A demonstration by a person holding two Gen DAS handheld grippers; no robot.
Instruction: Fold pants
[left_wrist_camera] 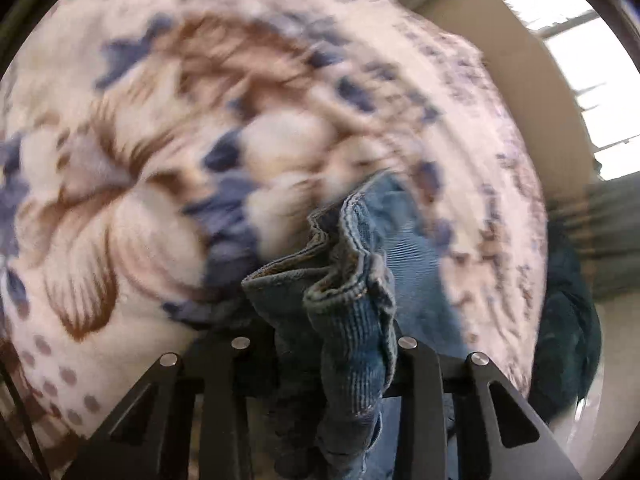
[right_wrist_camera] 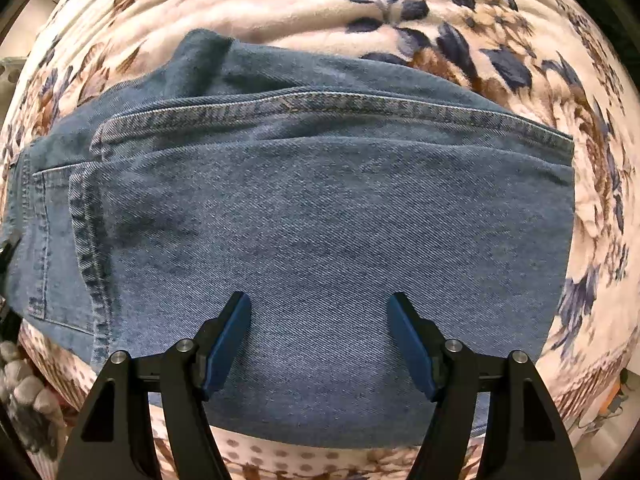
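The blue denim pants [right_wrist_camera: 320, 208] lie folded on a floral blanket [right_wrist_camera: 400, 12], the legs doubled over the seat part, a back pocket at the left. My right gripper [right_wrist_camera: 320, 320] is open and empty, its blue pads hovering just above the denim near its front edge. My left gripper [left_wrist_camera: 324, 344] is shut on a bunched hem or edge of the pants [left_wrist_camera: 344, 272], which stands up crumpled between the fingers. The left wrist view is motion-blurred.
The floral blanket [left_wrist_camera: 160, 160] covers the bed. In the left wrist view a beige wall [left_wrist_camera: 520, 80], a bright window [left_wrist_camera: 580, 60] and a dark teal cloth [left_wrist_camera: 568, 320] lie at the right. Grey pebble-like objects [right_wrist_camera: 24, 392] show at the lower left.
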